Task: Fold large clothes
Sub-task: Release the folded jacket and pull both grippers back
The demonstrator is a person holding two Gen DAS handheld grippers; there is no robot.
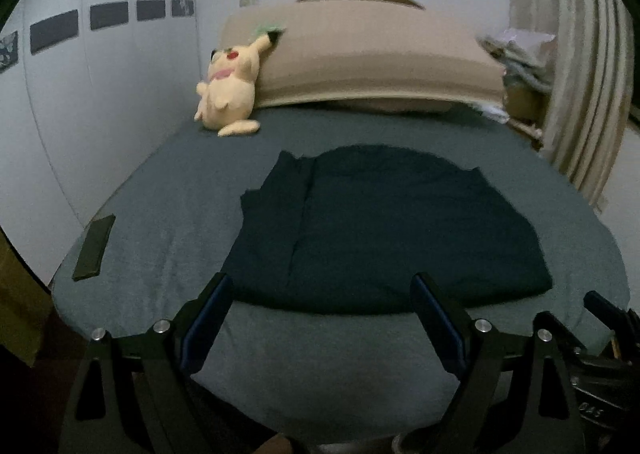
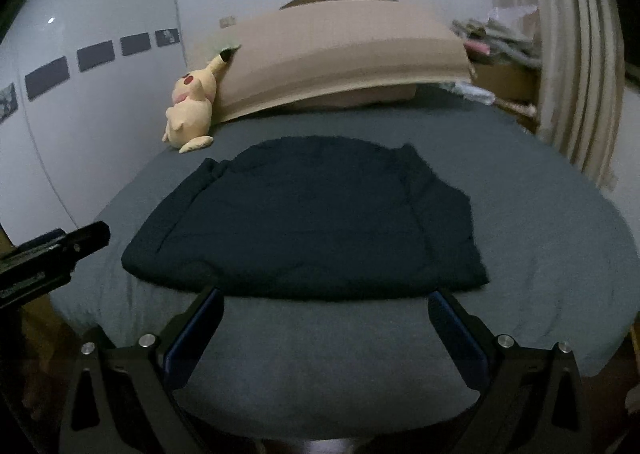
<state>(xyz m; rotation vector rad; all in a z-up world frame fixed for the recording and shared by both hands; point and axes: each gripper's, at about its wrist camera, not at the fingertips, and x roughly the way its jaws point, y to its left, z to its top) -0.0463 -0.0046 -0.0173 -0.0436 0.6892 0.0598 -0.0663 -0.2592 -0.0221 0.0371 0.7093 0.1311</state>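
Dark garment on bed, centre frame — soft, limp, light, likely thick where layered. Take near-edge corners. Left tongs and right tongs spread, empty.

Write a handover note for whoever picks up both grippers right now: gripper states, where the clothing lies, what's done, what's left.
Left gripper: open, empty, above the bed's near edge.
Right gripper: open, empty, beside it.
Dark garment: lies flat in the middle of the grey-sheeted bed, sides already folded in, neither gripper touching it.
Plush toy and beige pillow sit at the headboard end; a dark flat object lies near the bed's left edge.
Left: probably one more fold, if a smaller bundle is wanted.
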